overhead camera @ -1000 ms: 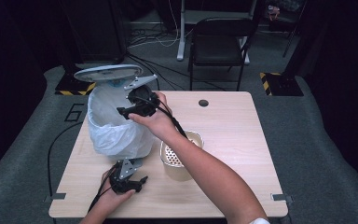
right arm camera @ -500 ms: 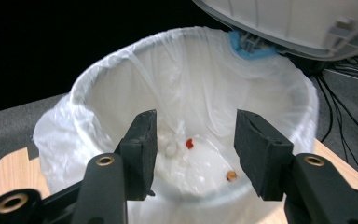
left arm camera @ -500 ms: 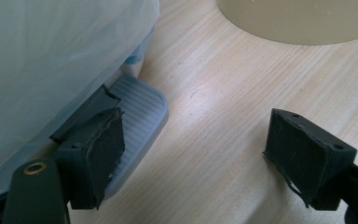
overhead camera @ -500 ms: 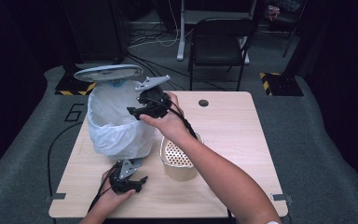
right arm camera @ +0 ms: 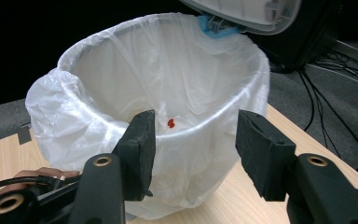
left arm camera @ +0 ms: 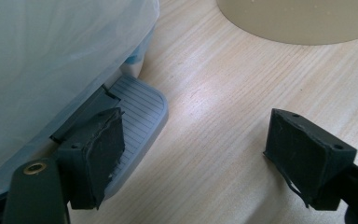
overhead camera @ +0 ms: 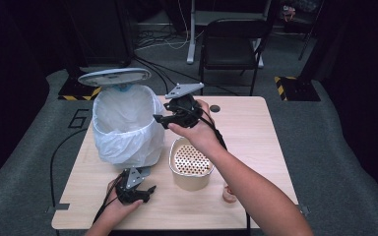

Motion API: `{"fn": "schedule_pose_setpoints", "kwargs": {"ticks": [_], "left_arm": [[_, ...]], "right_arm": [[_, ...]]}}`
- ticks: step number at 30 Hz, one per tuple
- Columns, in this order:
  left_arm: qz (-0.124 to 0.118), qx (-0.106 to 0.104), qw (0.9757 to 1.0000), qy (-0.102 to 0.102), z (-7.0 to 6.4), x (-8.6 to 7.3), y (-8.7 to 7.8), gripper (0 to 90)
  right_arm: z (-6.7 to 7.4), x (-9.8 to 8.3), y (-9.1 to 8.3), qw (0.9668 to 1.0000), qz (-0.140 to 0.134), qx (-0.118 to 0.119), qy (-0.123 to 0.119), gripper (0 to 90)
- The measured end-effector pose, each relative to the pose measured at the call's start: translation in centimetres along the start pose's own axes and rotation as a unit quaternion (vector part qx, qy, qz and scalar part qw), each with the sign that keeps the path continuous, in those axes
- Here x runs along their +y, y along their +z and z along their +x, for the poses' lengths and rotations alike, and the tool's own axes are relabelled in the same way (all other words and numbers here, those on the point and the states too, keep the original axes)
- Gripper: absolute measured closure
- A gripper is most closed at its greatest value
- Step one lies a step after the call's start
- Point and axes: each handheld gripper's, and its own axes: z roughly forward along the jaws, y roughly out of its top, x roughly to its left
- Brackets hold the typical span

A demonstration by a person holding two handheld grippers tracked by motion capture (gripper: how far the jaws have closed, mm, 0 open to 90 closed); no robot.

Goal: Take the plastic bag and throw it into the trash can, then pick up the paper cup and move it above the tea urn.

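A pedal bin (overhead camera: 125, 132) lined with a white bag stands at the table's left, its grey lid (overhead camera: 114, 76) raised. A small red scrap (right arm camera: 171, 123) lies inside the liner (right arm camera: 121, 93). My right gripper (overhead camera: 160, 119) (right arm camera: 193, 135) hovers just right of the bin's rim, pointing at it; its jaws have just been opening a little, and nothing is between them. My left gripper (overhead camera: 146, 190) (left arm camera: 200, 144) is low at the bin's front, open, with one pad (left arm camera: 100, 149) resting on the grey ribbed pedal (left arm camera: 142, 109).
A beige tub (overhead camera: 191, 164) with a perforated insert stands right of the bin, under my right forearm. A small pinkish object (overhead camera: 229, 194) lies near the front edge. The wooden table (overhead camera: 256, 128) has bare room at right. A black chair (overhead camera: 231, 44) stands behind.
My right gripper has moved to the right, from above the bin's opening to just outside its right rim. The left hand and the raised lid have stayed put.
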Motion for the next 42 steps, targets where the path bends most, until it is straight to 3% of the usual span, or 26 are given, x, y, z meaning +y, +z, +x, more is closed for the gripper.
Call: {"fn": "schedule_pose_setpoints", "kwargs": {"ticks": [16, 32, 42], "left_arm": [[0.009, 0.0, 0.9999, 0.005, 0.1, 0.0, -0.1, 19.2], [0.008, 0.0, 1.0, 0.005, 0.0, 0.0, -0.1, 19.2], [0.008, 0.0, 1.0, 0.005, 0.0, 0.0, -0.1, 19.2]], "right_arm": [[-2.5, -2.7, -2.6, 0.9994, -0.005, -0.031, 0.013, 46.6], [-4.7, -6.4, -5.5, 0.9965, -0.012, -0.078, 0.027, 46.1], [-5.4, -8.4, -6.2, 0.9954, -0.009, -0.082, 0.049, 47.0]]}}
